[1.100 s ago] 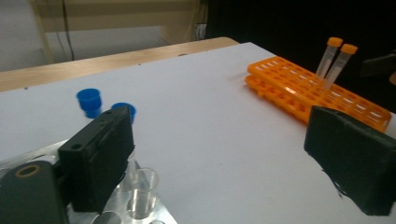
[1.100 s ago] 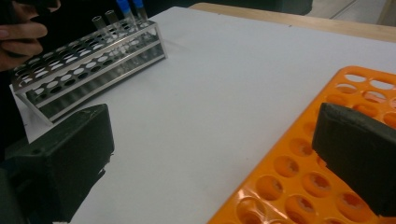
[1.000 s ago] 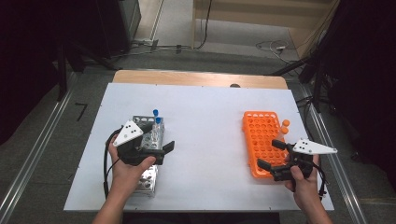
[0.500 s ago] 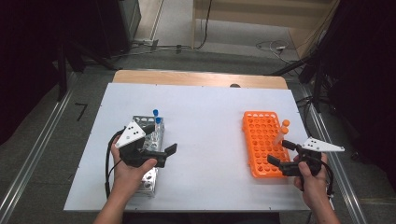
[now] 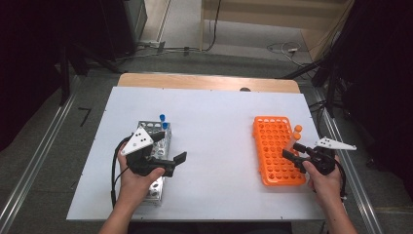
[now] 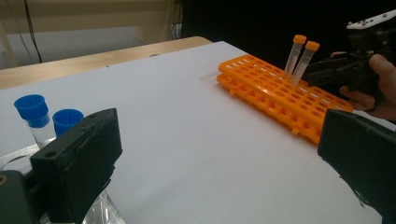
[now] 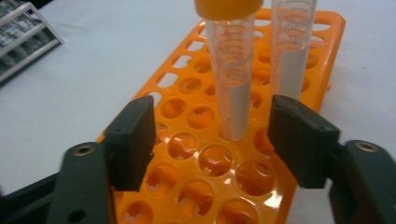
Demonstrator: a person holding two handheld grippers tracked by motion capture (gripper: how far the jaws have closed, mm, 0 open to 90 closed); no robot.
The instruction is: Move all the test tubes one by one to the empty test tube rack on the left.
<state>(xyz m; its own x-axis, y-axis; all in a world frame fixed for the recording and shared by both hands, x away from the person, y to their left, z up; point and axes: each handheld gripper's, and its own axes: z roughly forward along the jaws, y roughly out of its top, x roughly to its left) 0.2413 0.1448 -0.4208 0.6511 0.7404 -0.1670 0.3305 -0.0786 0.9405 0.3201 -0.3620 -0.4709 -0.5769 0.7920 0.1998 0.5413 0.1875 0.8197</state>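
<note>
Two orange-capped tubes [image 7: 232, 65] are being seen standing upright, caps up, in the orange rack [image 5: 272, 148] at table right. The right gripper [image 7: 212, 140] is being held released just before them, gripping nothing. The left gripper [image 6: 219, 158] is being held spread wide beside the metal rack [image 5: 156, 141] holding blue-capped tubes [image 6: 46, 114].

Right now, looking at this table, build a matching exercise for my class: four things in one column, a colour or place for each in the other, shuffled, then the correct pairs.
Column 1
1. tube rack
2. metal rack
3. caps in the metal rack
4. right gripper

Column 2
A. blue
B. under the left gripper
C. open, facing two orange-capped tubes
D. orange, on the table's right side

Pairs: 1-D, 2-B, 3-A, 4-C
</note>
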